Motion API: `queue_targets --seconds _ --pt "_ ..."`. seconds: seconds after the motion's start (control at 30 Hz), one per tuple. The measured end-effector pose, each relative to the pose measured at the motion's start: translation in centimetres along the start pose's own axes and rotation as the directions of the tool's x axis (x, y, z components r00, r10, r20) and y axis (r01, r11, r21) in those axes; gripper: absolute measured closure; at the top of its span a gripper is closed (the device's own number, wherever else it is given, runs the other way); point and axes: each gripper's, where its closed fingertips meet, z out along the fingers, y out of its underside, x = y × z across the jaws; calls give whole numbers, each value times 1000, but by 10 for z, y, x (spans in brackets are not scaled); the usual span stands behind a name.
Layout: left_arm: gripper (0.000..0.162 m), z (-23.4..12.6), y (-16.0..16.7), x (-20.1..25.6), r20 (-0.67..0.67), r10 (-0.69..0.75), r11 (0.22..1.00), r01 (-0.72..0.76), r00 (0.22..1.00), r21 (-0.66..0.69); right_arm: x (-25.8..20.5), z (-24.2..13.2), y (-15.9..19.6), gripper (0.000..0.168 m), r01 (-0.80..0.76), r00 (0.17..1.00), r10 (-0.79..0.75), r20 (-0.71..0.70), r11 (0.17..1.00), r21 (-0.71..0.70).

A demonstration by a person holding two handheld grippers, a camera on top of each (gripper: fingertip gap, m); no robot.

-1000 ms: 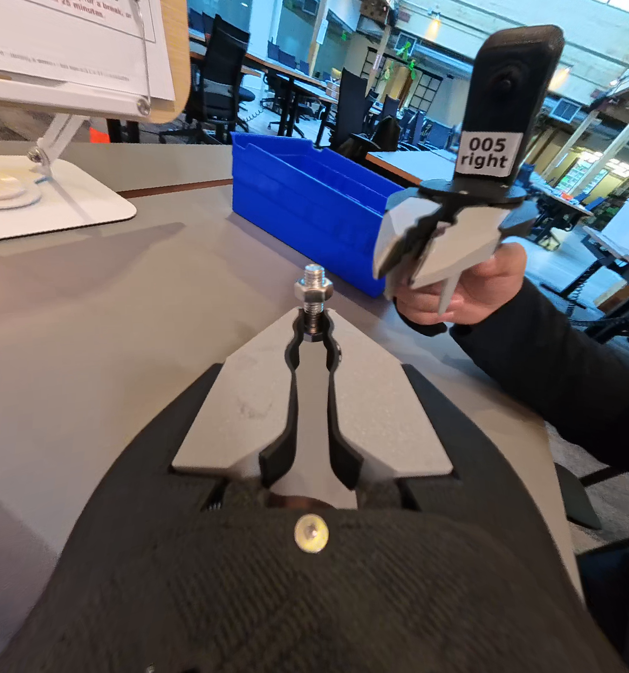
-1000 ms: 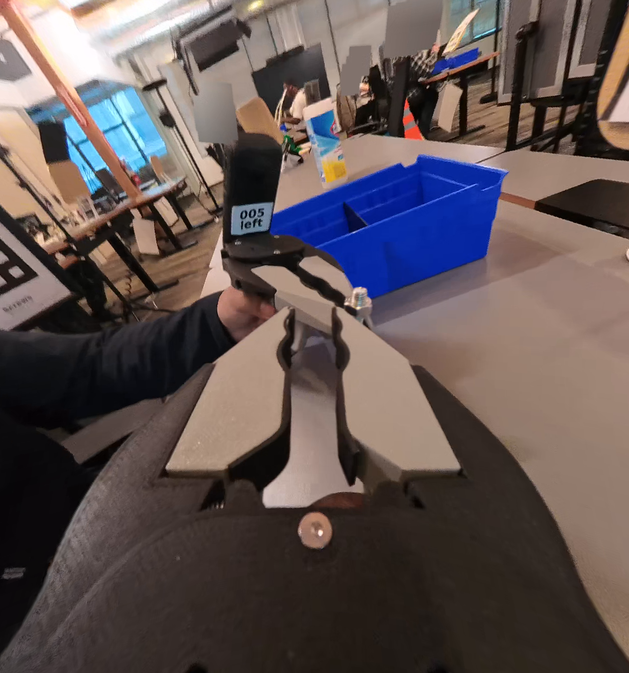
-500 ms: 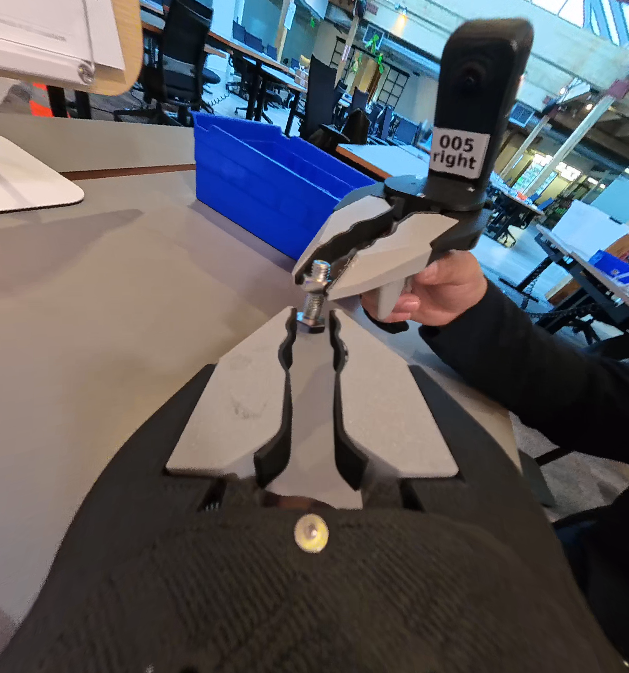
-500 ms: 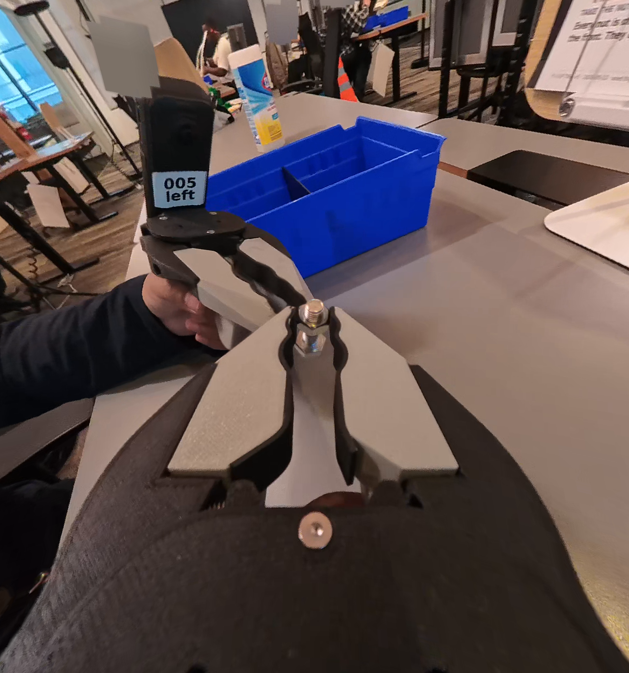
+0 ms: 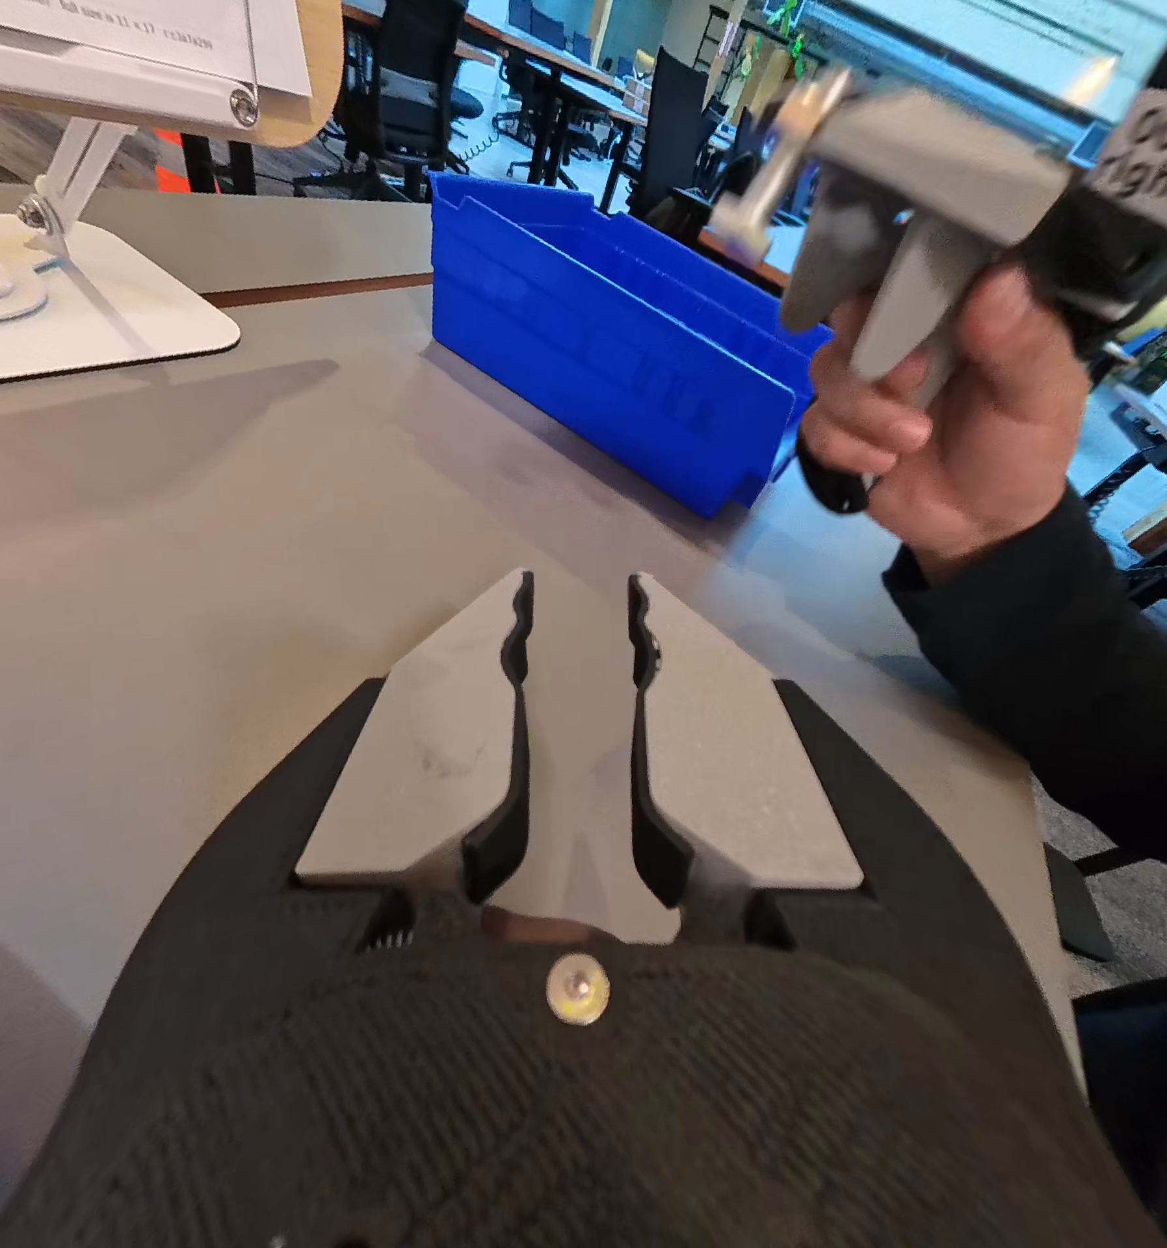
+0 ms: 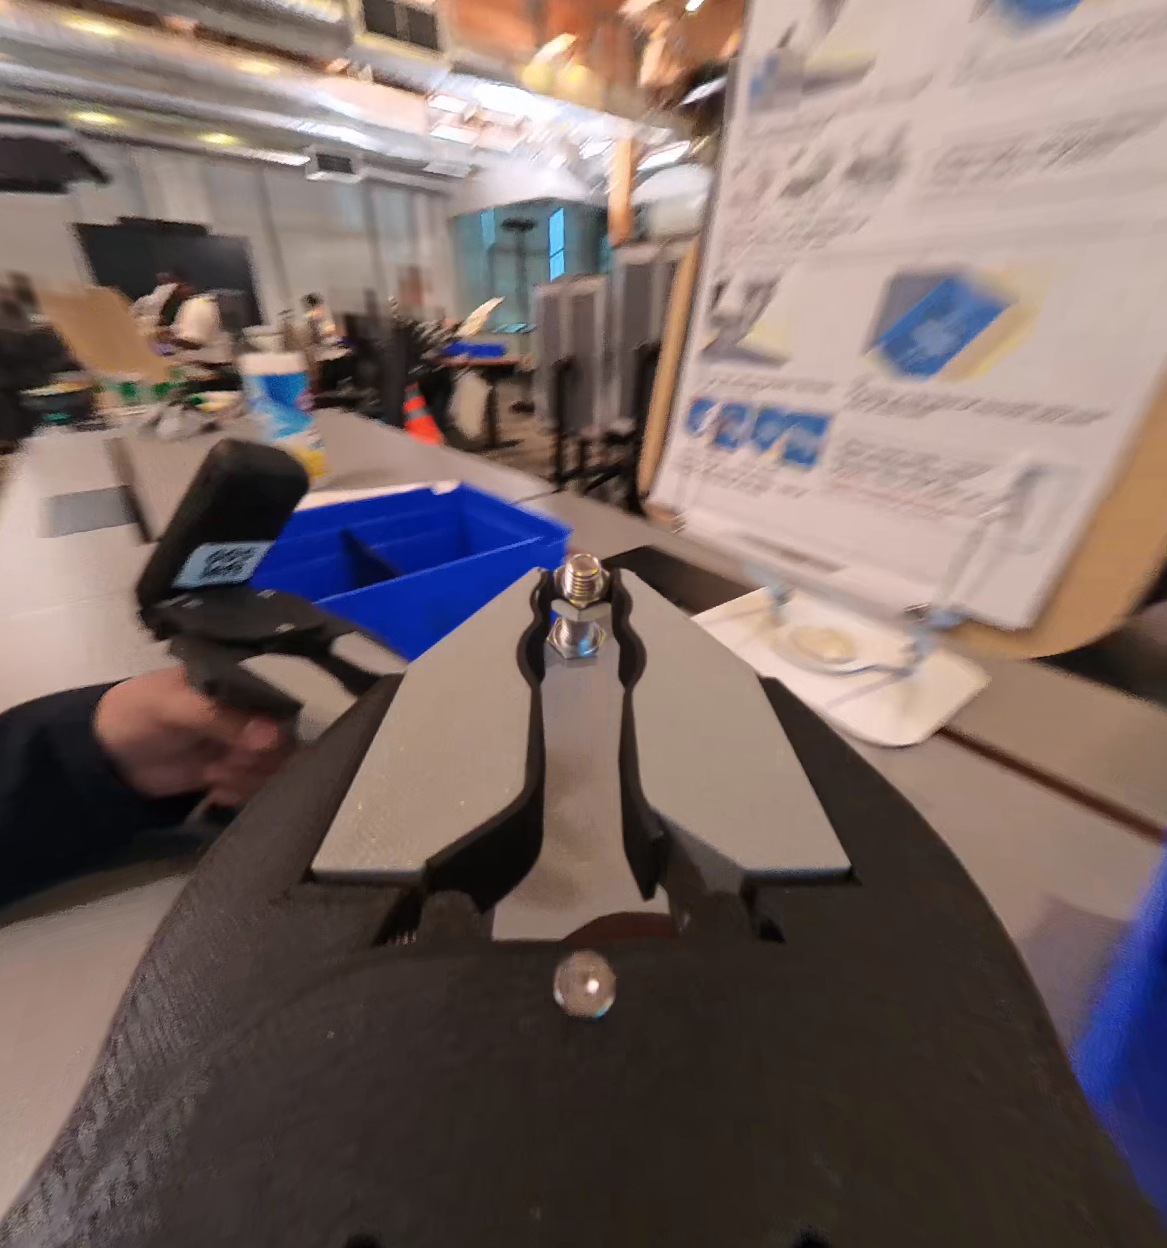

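The right gripper (image 6: pixel 580 594) is clamped on a steel bolt (image 6: pixel 579 611) with a hex nut (image 6: pixel 582 611) threaded on its shank; the nut sits pinched between the black pads (image 6: pixel 533 628) near the fingertips, the threaded end pointing away from the camera and the bolt head toward it. From the left wrist view the same gripper (image 5: pixel 780 145) is raised in the air at upper right, blurred, held by a hand (image 5: pixel 952 432) in a dark sleeve (image 5: pixel 1053 662), with the bolt (image 5: pixel 769 175) sticking down and out from its tip.

The left gripper (image 5: pixel 579 587) holds nothing: its fingers stand apart with bare table showing between them, hovering low over the grey table (image 5: pixel 229 540). Ahead of it and to the right, a blue divided bin (image 5: pixel 607 351) rests on the table; its inner divider shows in the right wrist view (image 6: pixel 432 554). At the far left, a white stand (image 5: pixel 87 297) carries a board with a printed sheet (image 6: pixel 905 270). A wipes canister (image 6: pixel 283 405) stands beyond the bin.
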Motion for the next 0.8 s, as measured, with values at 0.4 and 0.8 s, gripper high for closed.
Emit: queue_targets --seconds 0.4,0.8 --pt "137 7 15 -7 26 -16 997 18 1000 -68 161 -104 -3 153 19 763 -76 -641 995 -95" --pt "137 10 22 -10 44 -12 996 16 999 -93 208 -118 88 151 -249 731 -65 -679 901 -355"
